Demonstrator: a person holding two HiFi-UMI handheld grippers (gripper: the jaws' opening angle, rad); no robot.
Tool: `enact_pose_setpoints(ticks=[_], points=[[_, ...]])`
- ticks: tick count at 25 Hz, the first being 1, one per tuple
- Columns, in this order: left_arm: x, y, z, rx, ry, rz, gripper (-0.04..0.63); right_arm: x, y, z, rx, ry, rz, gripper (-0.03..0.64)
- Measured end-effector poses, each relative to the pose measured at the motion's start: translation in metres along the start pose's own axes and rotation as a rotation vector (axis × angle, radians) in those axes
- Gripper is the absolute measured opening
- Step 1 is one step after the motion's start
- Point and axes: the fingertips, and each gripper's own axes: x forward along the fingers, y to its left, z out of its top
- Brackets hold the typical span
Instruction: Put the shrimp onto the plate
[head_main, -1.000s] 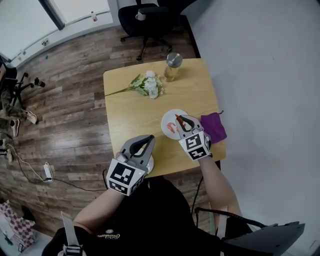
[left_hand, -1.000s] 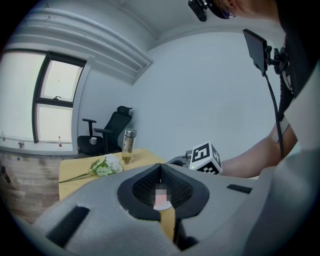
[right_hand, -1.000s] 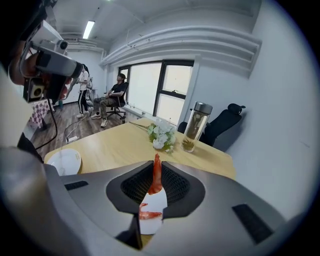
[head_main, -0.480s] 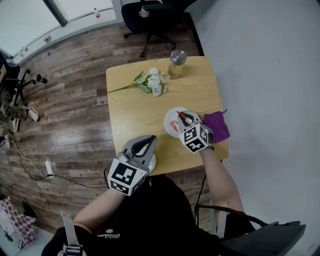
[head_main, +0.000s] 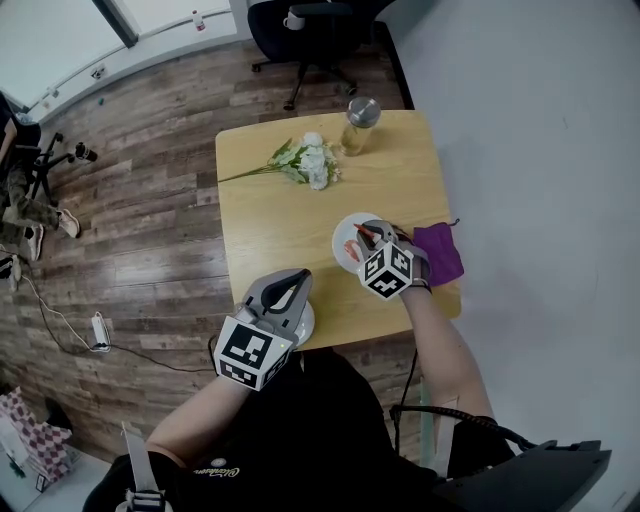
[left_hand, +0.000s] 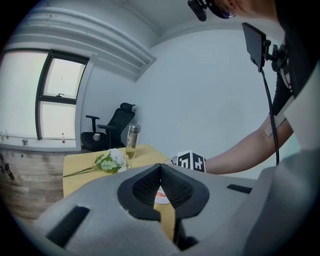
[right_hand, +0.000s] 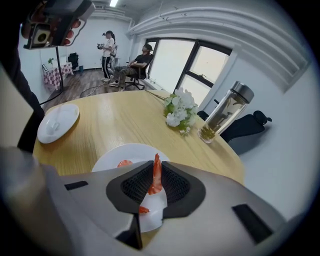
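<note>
An orange shrimp (right_hand: 155, 176) stands upright between the jaws of my right gripper (right_hand: 154, 186), which is shut on it. The gripper hangs just over the white plate (right_hand: 114, 154), with another shrimp (right_hand: 124, 163) lying on the plate. From the head view, the right gripper (head_main: 368, 233) is at the right side of the plate (head_main: 345, 232). My left gripper (head_main: 297, 281) is shut and holds nothing, near the table's front edge over a small white saucer (head_main: 306, 322). In the left gripper view, its pads (left_hand: 176, 187) meet at the tip.
A purple cloth (head_main: 441, 252) lies right of the plate. White flowers (head_main: 305, 160) and a glass bottle (head_main: 360, 123) stand at the far side of the yellow table (head_main: 270, 215). The saucer (right_hand: 57, 123) lies left of the plate. An office chair (head_main: 300, 30) is beyond.
My right gripper has shifted a little and turned over the plate's right side, still with the shrimp in it. The left gripper has stayed where it was.
</note>
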Motion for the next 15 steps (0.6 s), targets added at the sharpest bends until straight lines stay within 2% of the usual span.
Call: enact_pose_setpoints(ticks=[15], points=[[-0.006, 0.009, -0.014, 0.001, 0.016, 0.016, 0.003, 0.022, 0.009, -0.013, -0.052, 0.068, 0.047, 0.048]])
